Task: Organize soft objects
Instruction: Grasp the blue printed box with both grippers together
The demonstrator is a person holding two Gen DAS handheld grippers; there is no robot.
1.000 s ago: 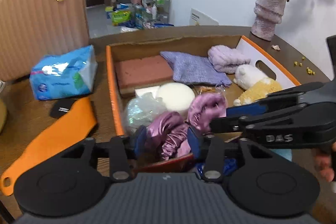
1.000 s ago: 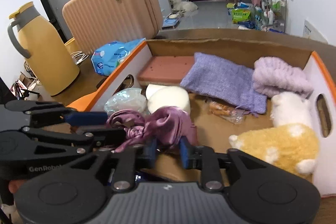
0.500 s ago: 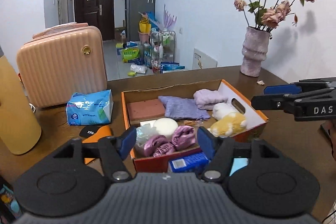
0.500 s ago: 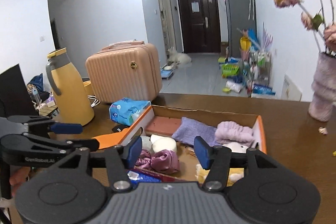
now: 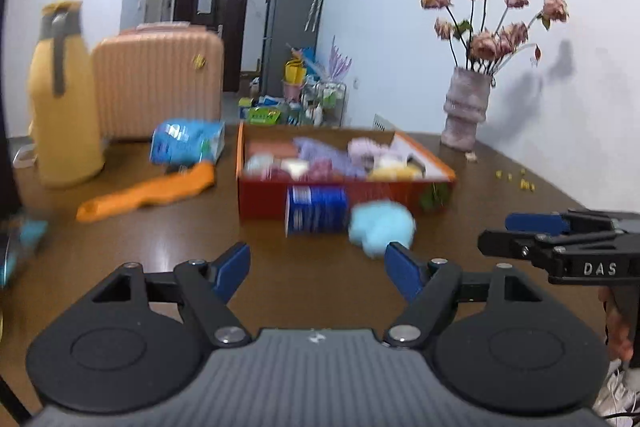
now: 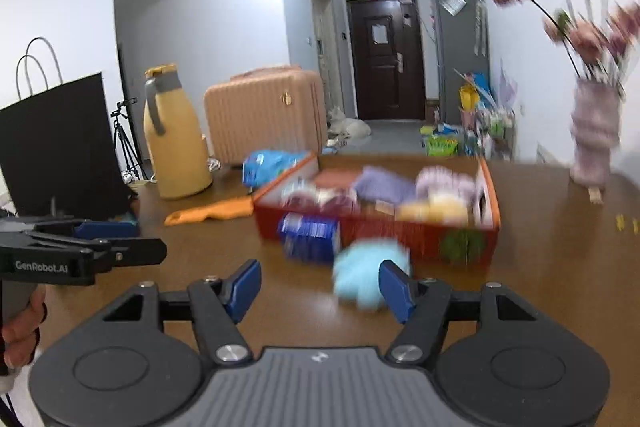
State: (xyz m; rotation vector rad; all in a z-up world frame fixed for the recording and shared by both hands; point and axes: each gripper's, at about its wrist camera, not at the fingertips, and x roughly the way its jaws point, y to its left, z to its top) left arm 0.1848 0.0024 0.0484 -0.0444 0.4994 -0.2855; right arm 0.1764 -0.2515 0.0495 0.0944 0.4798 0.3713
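An orange cardboard box point(image 5: 344, 193) point(image 6: 376, 231) on the brown table holds several soft things: purple cloths, a pink block, white and yellow plush. A light blue fluffy ball point(image 5: 382, 229) point(image 6: 366, 277) and a blue packet point(image 5: 316, 211) point(image 6: 310, 237) lie on the table in front of the box. My left gripper point(image 5: 318, 273) is open and empty, well back from the box. My right gripper point(image 6: 320, 287) is open and empty too; the blue ball lies just beyond its right finger. Both views are motion-blurred.
A yellow thermos point(image 5: 64, 99), a pink suitcase point(image 5: 158, 83), a blue tissue pack point(image 5: 186, 143) and an orange flap point(image 5: 148, 191) are on the left. A vase of dried flowers point(image 5: 466, 111) stands at the back right. A black paper bag point(image 6: 60, 143) stands far left.
Both grippers let go of the purple satin cloth in the box, opened wide and pulled far back from the box. The cloth stays in the box.
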